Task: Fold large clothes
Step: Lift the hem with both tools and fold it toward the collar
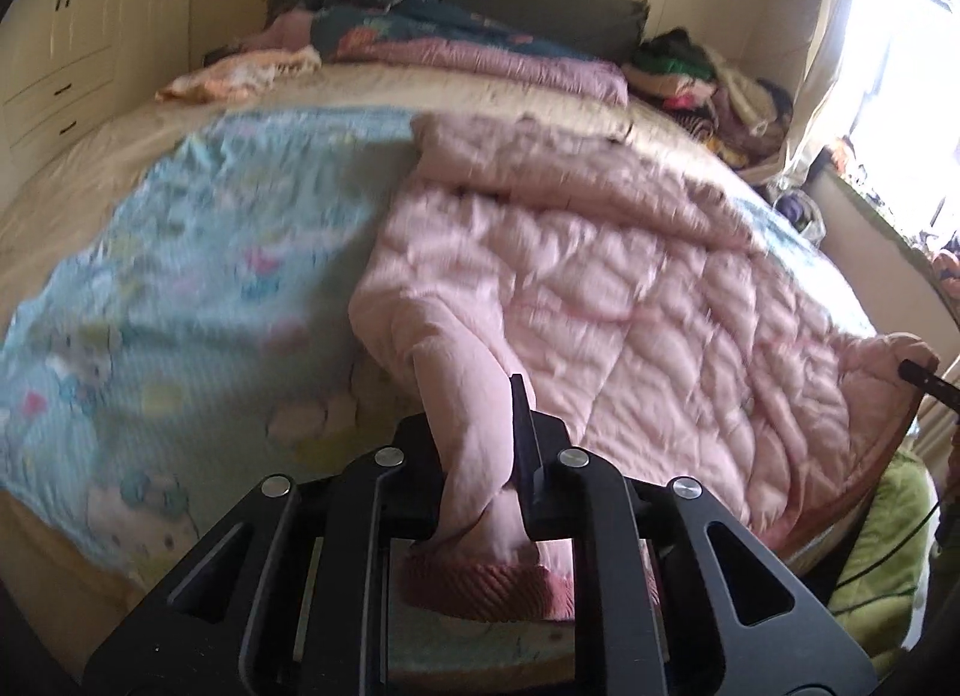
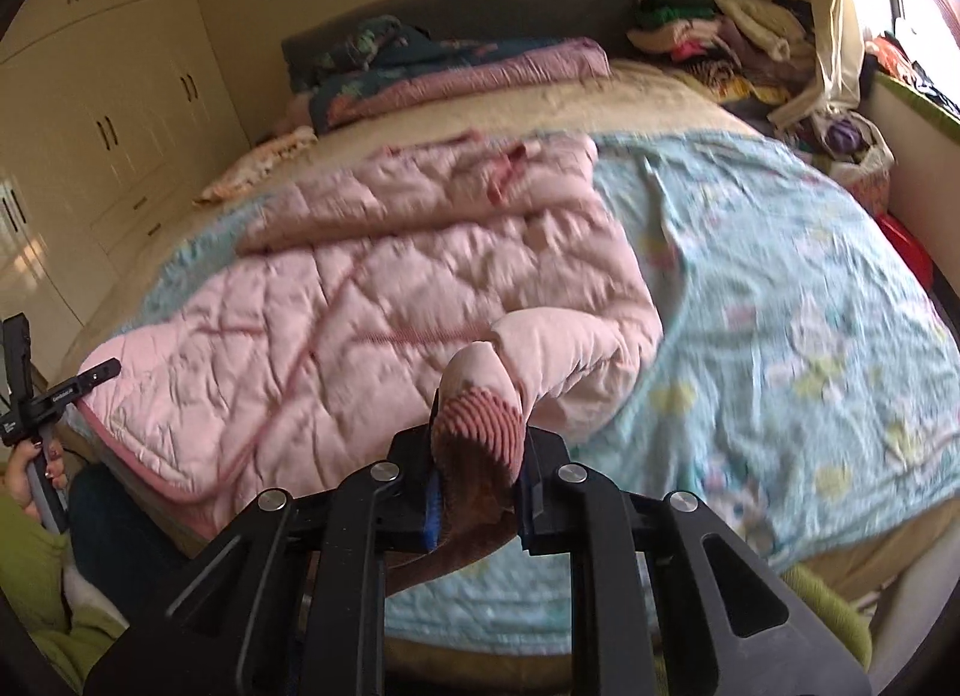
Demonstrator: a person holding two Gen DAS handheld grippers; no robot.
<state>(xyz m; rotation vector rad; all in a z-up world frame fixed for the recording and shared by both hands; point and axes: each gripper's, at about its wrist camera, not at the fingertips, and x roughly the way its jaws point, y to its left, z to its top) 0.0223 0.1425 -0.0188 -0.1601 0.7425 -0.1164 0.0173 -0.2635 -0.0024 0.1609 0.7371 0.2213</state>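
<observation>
Between the left gripper's [image 1: 480, 456] closed jaws, a bunched pink fold of the pink quilted jacket [image 1: 600, 288] is sitting pinched, its ribbed cuff [image 1: 480, 582] hanging out at 6 o'clock. The gripper is pitching down toward the bed. The right gripper [image 2: 480, 456] is also clamping shut, on a ribbed cuff [image 2: 480, 414] of a sleeve, tilting down likewise. The jacket is lying spread on the blue patterned sheet [image 2: 780, 288], its body running to 11 o'clock in the right view. At 9 o'clock there, a hand [image 2: 42, 465] is gripping the left tool's handle. Folded quilts [image 1: 450, 48] are sitting at 12 o'clock, a clothes pile [image 2: 720, 30] at 1 o'clock.
</observation>
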